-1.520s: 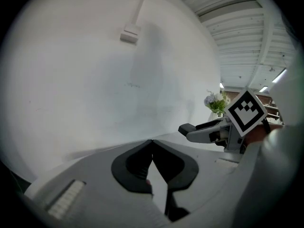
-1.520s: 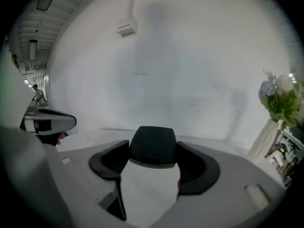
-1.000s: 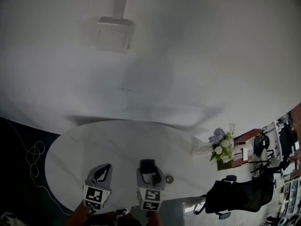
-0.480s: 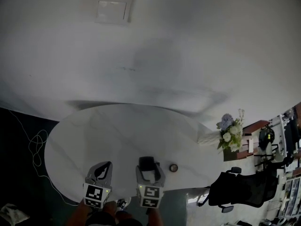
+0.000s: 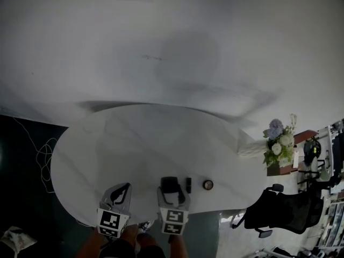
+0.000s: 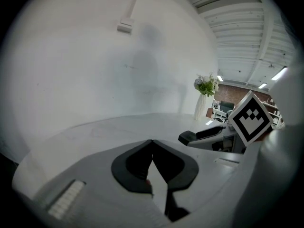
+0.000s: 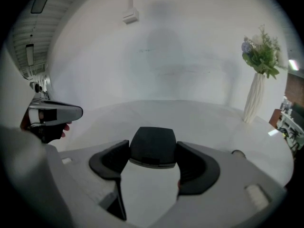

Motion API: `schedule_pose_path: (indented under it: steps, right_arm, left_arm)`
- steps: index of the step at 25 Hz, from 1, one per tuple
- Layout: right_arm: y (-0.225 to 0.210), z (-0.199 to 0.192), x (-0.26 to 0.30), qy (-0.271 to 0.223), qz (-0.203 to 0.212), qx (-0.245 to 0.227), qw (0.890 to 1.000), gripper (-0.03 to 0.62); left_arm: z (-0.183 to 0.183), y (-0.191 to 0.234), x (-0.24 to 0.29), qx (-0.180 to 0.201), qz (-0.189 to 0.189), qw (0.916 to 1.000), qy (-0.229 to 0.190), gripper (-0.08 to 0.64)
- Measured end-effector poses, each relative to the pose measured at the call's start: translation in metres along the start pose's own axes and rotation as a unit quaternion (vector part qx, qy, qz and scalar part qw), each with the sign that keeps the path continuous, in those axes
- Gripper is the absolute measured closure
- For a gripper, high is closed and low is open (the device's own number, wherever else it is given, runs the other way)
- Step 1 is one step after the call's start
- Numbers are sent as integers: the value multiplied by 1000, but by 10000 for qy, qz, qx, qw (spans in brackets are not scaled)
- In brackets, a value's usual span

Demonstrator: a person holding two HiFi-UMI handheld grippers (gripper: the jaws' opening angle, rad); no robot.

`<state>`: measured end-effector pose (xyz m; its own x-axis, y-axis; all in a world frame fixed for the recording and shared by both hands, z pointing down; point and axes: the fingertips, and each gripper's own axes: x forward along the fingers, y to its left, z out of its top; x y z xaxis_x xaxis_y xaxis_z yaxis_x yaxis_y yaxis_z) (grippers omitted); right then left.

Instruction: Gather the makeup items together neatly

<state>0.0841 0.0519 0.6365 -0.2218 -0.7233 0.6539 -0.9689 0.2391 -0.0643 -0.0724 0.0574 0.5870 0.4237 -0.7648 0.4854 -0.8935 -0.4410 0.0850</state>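
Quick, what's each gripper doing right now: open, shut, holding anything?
Left gripper: closed, jaw tips together, empty.
Right gripper: closed on a black case.

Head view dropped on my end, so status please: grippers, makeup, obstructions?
Left hand-held gripper shut, empty. Right hand-held gripper shut on black case. Dark stick and small round item beside it on table. No obstruction seen.

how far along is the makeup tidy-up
Partly done: a dark stick and round pot already lie close together on the table. In hand: the right tool clamps a black compact. Still to do: set it beside them; the left tool is shut, empty.
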Motion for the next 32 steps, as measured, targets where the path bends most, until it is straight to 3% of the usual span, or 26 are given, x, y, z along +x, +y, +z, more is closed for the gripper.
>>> schedule_pose_path:
  steps: [15, 32]
  right_arm:
    - [4, -50, 25, 367, 73, 26, 9993, 275]
    - [5, -55, 30, 367, -83, -37, 9993, 273]
  left_arm:
    - [-44, 2, 4, -138, 23, 9996, 259, 549]
    - [-51, 0, -4, -162, 50, 9995, 275, 549]
